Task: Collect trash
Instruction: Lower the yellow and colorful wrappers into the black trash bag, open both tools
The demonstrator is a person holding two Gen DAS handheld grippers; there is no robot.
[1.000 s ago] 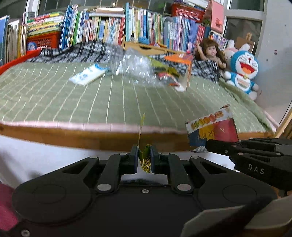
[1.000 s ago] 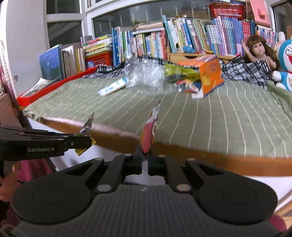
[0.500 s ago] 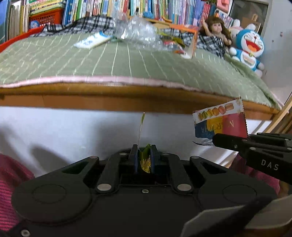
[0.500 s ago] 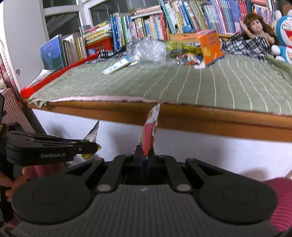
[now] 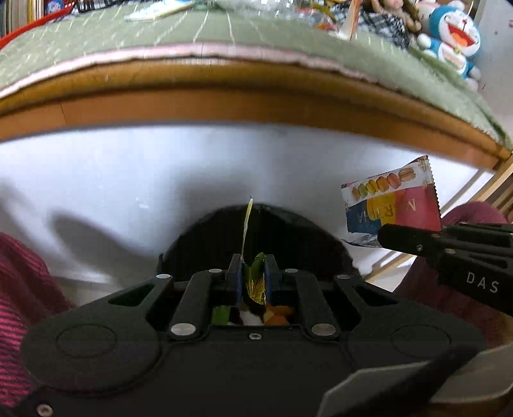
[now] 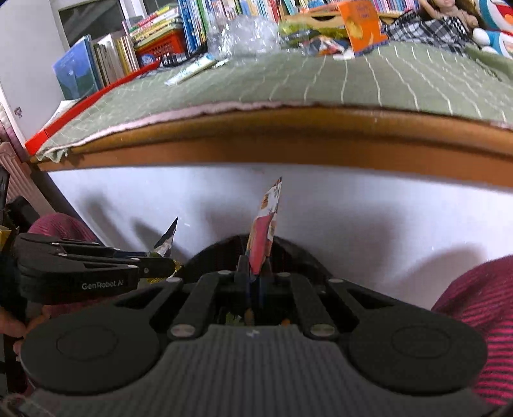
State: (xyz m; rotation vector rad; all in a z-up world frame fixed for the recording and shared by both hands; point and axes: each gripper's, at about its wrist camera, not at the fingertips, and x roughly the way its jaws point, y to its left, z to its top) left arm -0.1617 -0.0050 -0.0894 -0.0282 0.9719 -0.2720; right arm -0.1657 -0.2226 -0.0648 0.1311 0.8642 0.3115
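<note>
Two fisheye wrist cameras look forward along their own fingers from below the wooden bed edge [image 5: 256,93], close to the white panel [image 6: 352,208] beneath it. Both share the green quilt [image 6: 320,80] across the top of the frame. Each catches the other gripper at a side edge.

A child's bedroom in a home, by the look of it. A low wooden platform [image 6: 288,134] crosses the middle of the frame, covered with a green striped mat [image 6: 320,80]. Along the top, rows of picture books [image 6: 154,35] stand packed together. In the upper right sit a doll [image 5: 394,9] and a blue cartoon cat plush [image 5: 455,41].
</note>
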